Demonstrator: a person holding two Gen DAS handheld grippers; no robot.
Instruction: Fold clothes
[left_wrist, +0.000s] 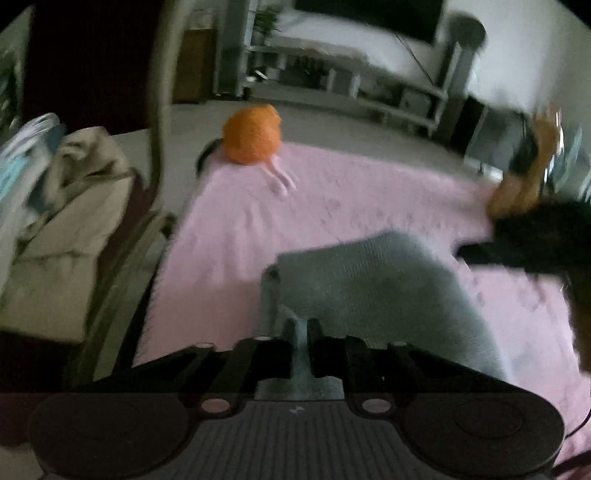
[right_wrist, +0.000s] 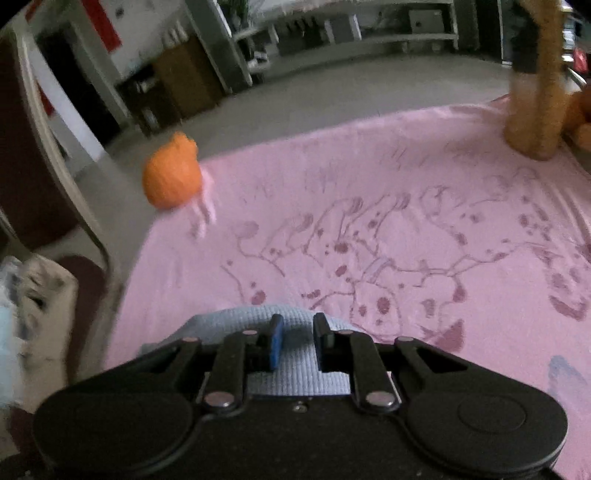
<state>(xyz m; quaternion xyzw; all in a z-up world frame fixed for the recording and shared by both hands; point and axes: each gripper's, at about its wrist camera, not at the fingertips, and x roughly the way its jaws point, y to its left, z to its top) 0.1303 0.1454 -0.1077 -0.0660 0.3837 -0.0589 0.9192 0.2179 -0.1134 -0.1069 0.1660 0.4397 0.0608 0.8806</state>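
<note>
Low in both views, the left tongs (left_wrist: 301, 332) pinch an edge of a grey-blue knitted garment (left_wrist: 369, 284), nearly closed on it; the right tongs (right_wrist: 298, 341) grip the same cloth with a narrow gap. The garment hangs bunched over the pink blanket (right_wrist: 406, 221), no fold yet apparent. Farther off at upper left lies an orange plush toy (left_wrist: 253, 134).

The left gripper (left_wrist: 301, 328) pointed steeply down and away, its two fingers drawn almost together and pinching a fold of grey cloth (left_wrist: 369, 280) between them. The right gripper (right_wrist: 298, 334) tilted down likewise, its blue-padded fingers (right_wrist: 275, 343) standing a narrow gap apart with pale blue fabric (right_wrist: 295, 365) held between them.
</note>
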